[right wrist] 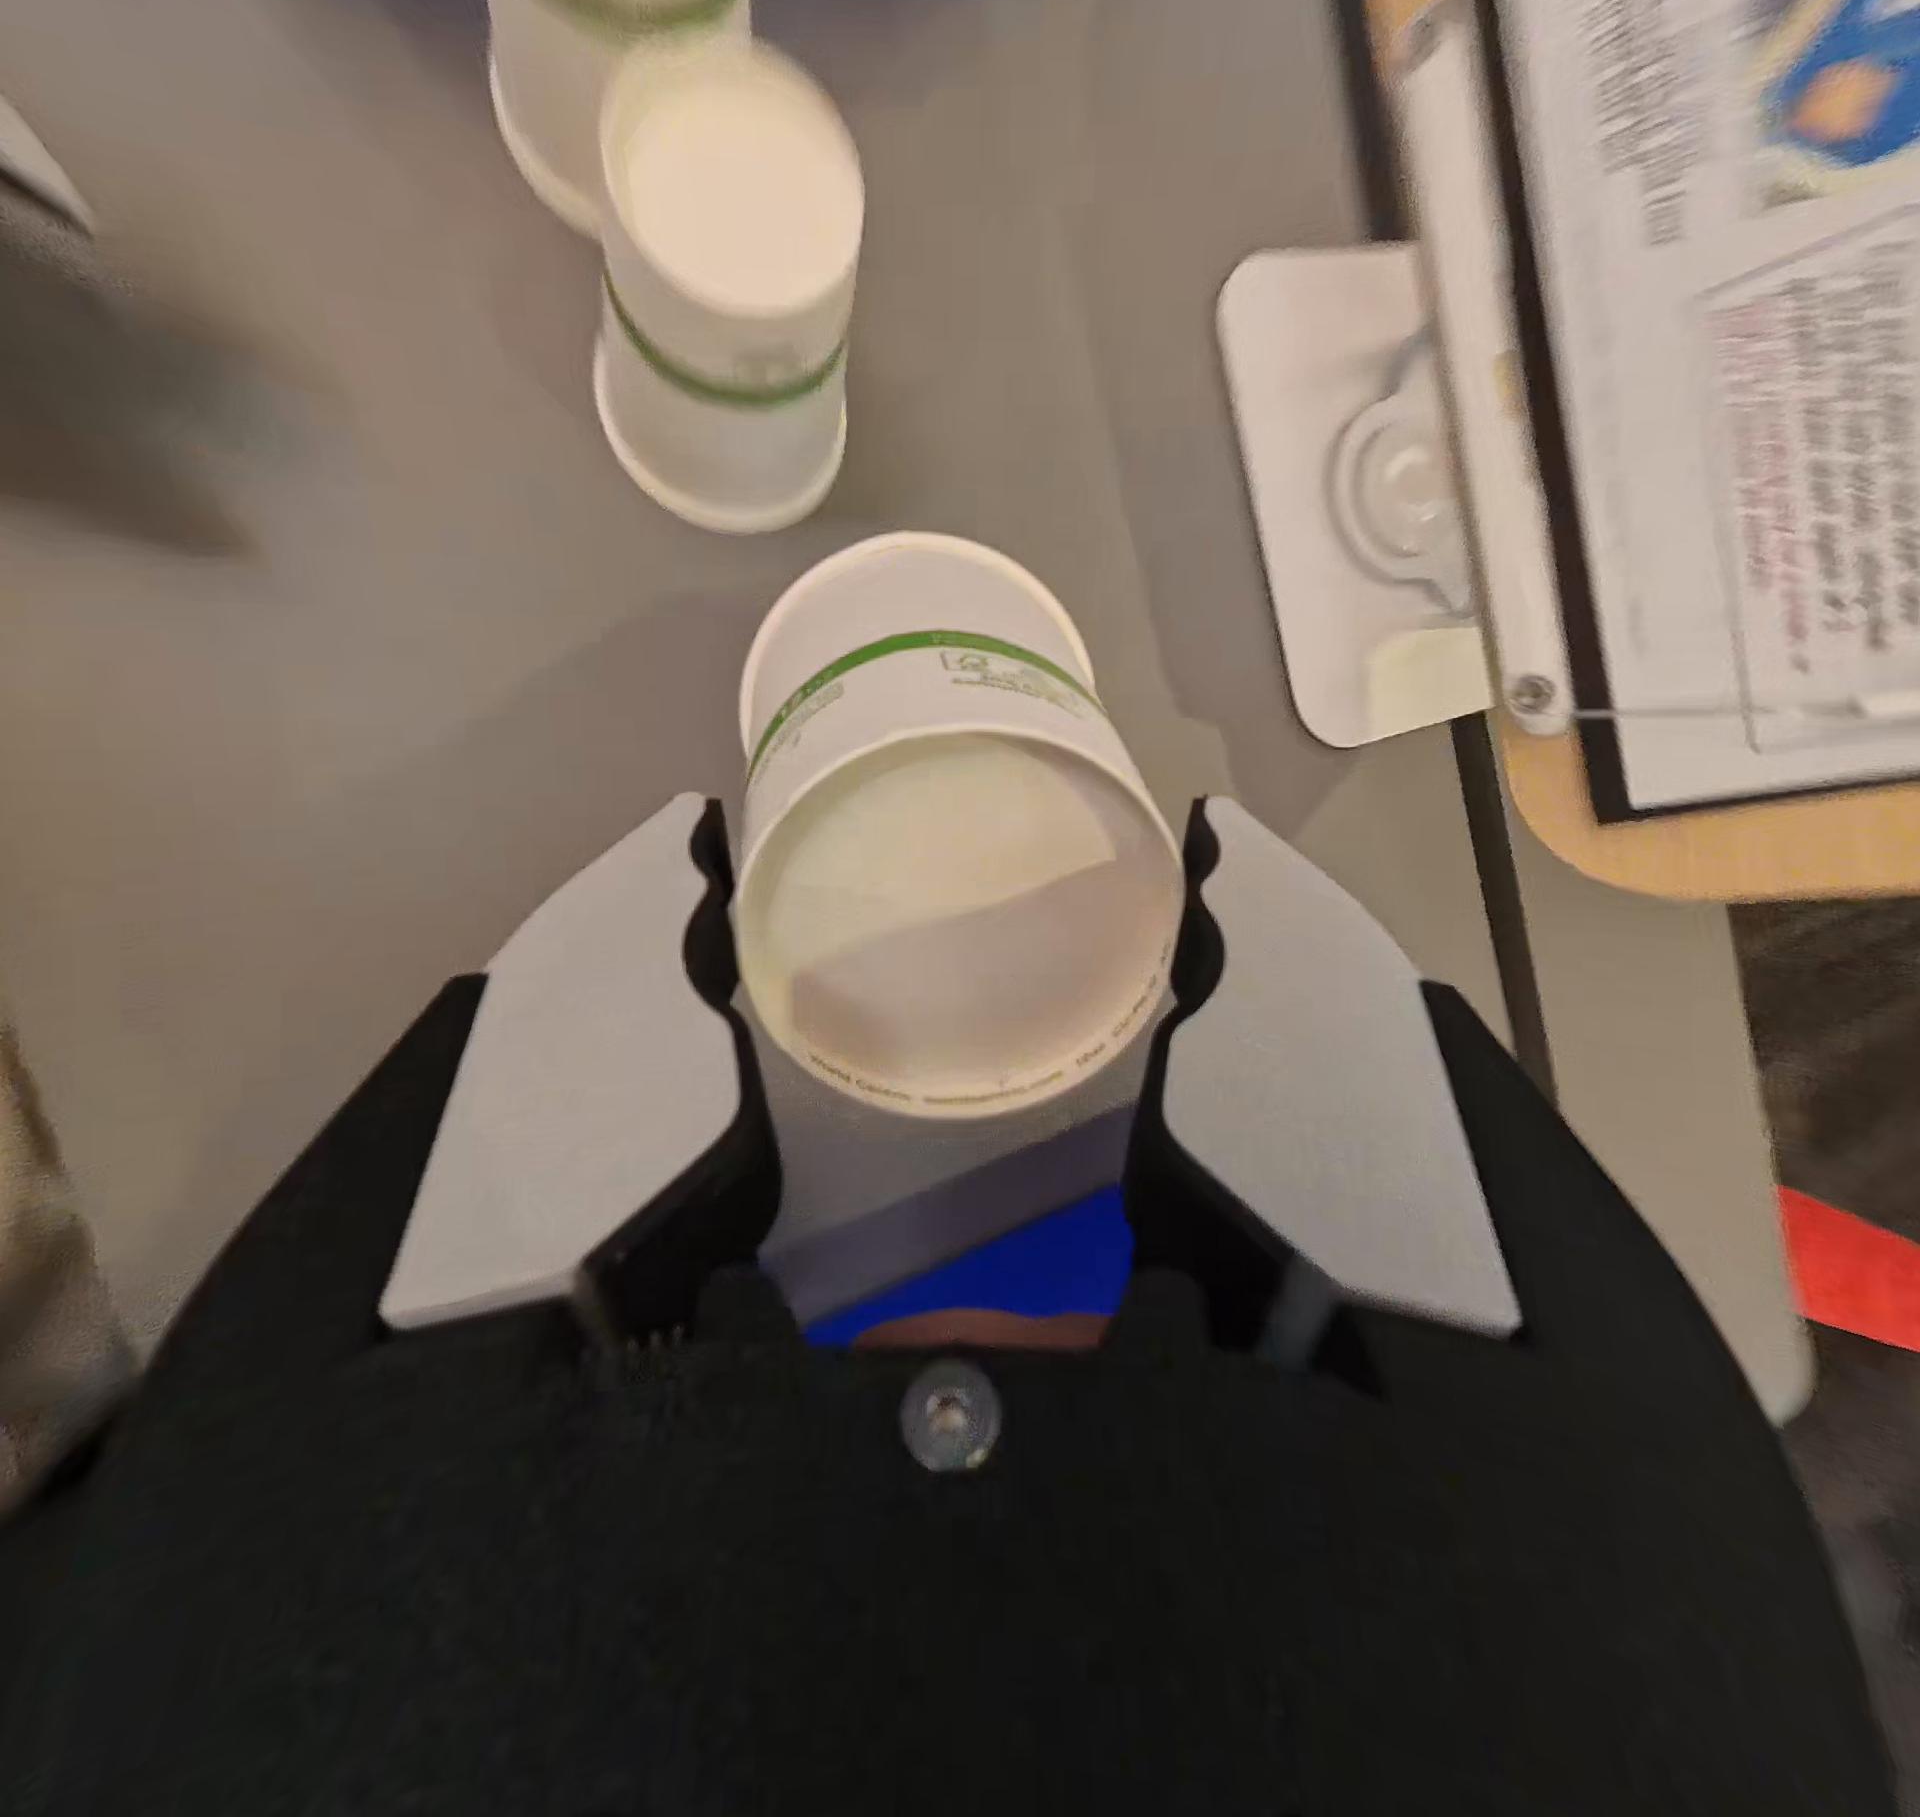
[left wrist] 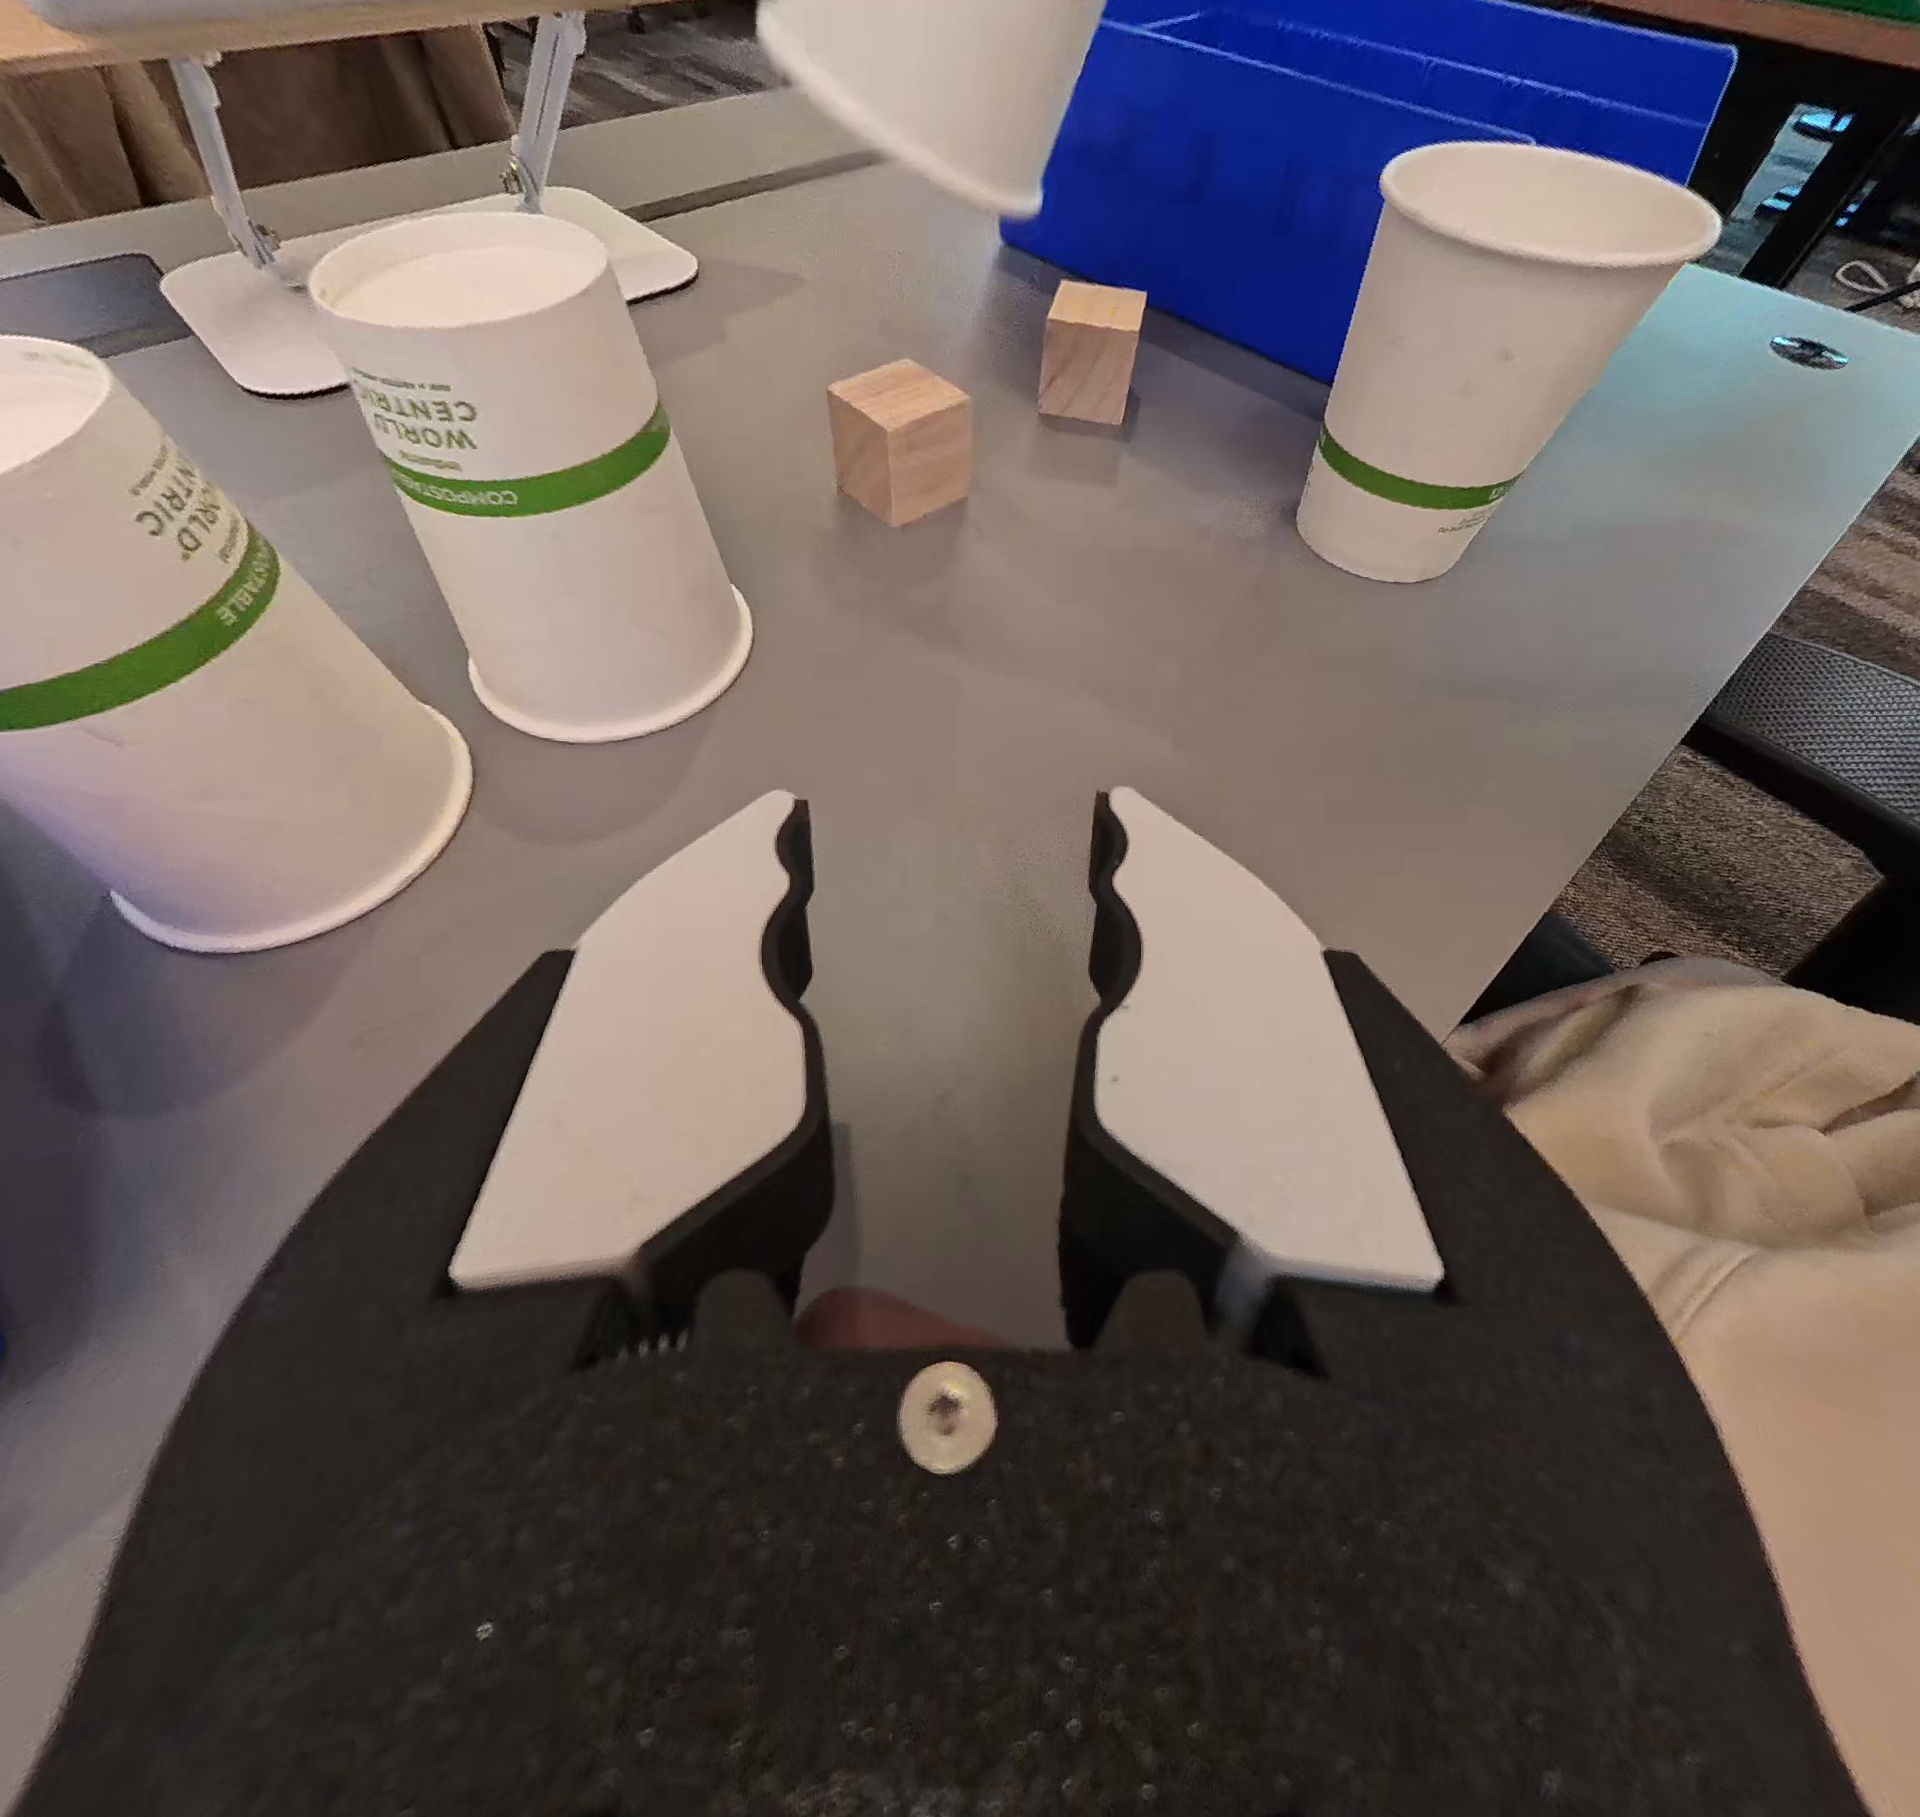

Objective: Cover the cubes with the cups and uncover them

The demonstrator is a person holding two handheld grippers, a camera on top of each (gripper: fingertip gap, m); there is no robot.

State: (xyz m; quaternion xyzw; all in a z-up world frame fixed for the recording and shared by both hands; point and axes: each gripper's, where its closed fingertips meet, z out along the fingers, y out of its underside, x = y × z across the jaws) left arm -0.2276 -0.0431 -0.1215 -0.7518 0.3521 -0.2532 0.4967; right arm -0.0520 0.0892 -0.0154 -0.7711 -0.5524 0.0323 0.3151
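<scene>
- Cubes first: two bare wooden ones sit on your grey desk, the nearer cube and the farther cube close together but not touching, both uncovered.
- Cups around them: an upright cup with a green band stands to the right of the cubes, mouth up, near the desk's right edge.
- Two cups stand mouth-down to the left of the cubes: the inverted cup nearer the cubes and the near-left inverted cup at the picture's edge, apart from one another.
- Your right hand-held gripper grips the held cup near its base, one finger on each side; the cup is tilted with its mouth pointing away from the camera and down toward the desk.
- In the left wrist view that same held cup hangs blurred in the air above and behind the cubes, mouth tilted down and to the left.
- Your left hand-held gripper hovers over the desk's near part with its fingers spread and nothing between them.
- Farther out, a blue bin stands behind the cubes, and a white stand rests at the back left.
- A cream sleeve shows at the right edge.
</scene>
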